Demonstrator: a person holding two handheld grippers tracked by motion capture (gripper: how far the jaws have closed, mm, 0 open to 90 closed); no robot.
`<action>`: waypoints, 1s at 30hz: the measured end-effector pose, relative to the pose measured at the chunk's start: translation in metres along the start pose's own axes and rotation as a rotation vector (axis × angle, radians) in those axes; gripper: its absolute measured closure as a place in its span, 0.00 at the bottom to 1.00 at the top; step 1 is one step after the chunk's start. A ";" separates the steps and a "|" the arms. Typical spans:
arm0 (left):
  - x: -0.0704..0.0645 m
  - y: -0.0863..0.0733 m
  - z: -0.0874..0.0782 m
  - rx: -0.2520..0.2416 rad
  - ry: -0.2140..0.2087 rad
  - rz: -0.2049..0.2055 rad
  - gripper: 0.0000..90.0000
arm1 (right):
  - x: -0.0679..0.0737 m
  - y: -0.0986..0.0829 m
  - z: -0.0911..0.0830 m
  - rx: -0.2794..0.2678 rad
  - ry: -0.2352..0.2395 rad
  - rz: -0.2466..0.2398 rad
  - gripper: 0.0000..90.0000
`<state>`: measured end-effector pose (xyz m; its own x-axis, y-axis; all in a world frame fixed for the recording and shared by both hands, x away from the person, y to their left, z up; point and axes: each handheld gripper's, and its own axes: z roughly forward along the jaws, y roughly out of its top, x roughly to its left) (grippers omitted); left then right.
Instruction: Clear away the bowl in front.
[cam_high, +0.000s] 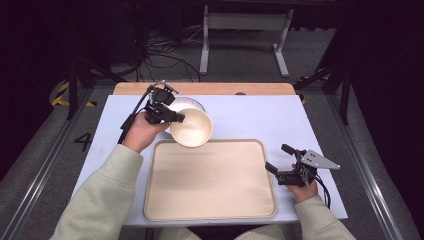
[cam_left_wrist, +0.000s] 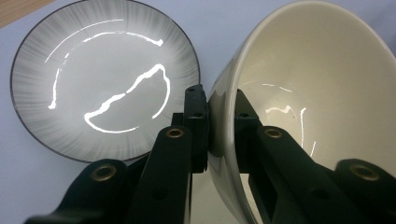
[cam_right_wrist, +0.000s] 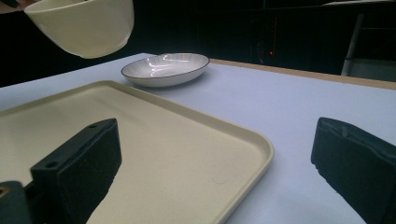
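Observation:
A cream bowl (cam_high: 191, 127) hangs tilted in the air above the far left corner of the beige tray (cam_high: 210, 185). My left gripper (cam_high: 172, 117) is shut on its rim. In the left gripper view the two jaws of my left gripper (cam_left_wrist: 219, 121) clamp the bowl's (cam_left_wrist: 303, 84) wall, one inside and one outside. A grey-striped plate (cam_left_wrist: 105, 79) lies on the table just behind it. My right gripper (cam_high: 278, 157) stands open beside the tray's right edge, holding nothing. In the right gripper view, my right gripper (cam_right_wrist: 219, 163) straddles the tray's rim (cam_right_wrist: 252, 140), with the bowl (cam_right_wrist: 84, 25) and plate (cam_right_wrist: 166, 67) beyond.
The pale blue table top (cam_high: 260, 115) has a wooden strip (cam_high: 225, 88) along its far edge. Behind it on the floor stand a white frame (cam_high: 245, 30) and tangled cables (cam_high: 160, 55).

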<state>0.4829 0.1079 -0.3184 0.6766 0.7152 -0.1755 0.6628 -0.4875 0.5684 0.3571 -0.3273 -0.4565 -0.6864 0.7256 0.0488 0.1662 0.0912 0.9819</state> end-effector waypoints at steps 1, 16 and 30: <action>-0.002 0.000 -0.001 0.001 -0.002 0.014 0.91 | 0.000 0.000 0.000 0.000 0.000 0.000 0.02; -0.038 0.003 0.002 0.070 -0.069 0.162 0.91 | 0.000 0.000 0.000 -0.002 0.002 0.001 0.02; -0.063 0.001 0.010 0.137 -0.114 0.262 0.91 | 0.000 0.000 0.000 -0.002 0.004 0.001 0.02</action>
<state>0.4445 0.0571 -0.3149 0.8564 0.4995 -0.1305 0.4930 -0.7162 0.4939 0.3572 -0.3275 -0.4565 -0.6892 0.7228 0.0506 0.1655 0.0890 0.9822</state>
